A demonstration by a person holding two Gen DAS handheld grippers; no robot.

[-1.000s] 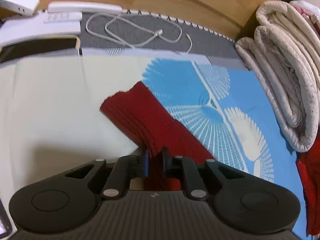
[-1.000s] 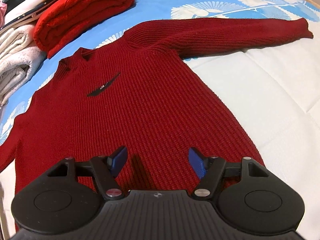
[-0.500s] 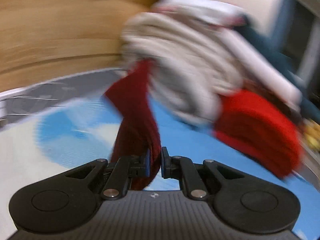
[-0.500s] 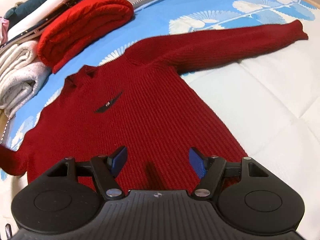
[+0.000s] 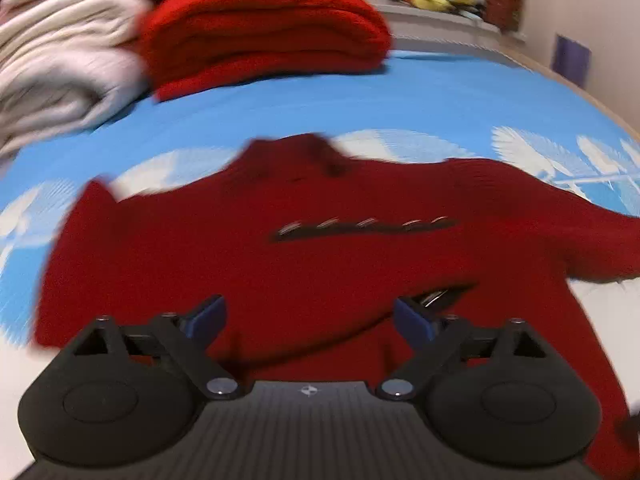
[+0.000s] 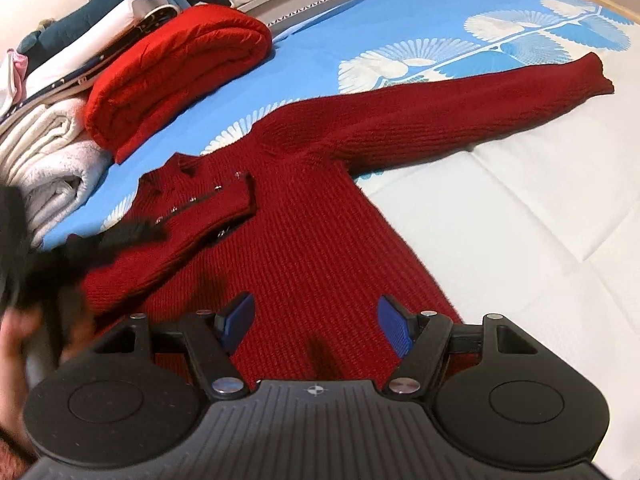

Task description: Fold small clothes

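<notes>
Your left gripper hangs wide open and empty over the sweater, its near sleeve folded across the chest. Your right gripper, equally open and empty, sits nearer the far sleeve, which runs up and rightward across the bed.

My left wrist cam sits low & close over the dark red sweater, facing its collar & the folded red blanket behind. My right wrist cam looks from the hem, slightly higher. The 2 views share sweater & blanket.
</notes>
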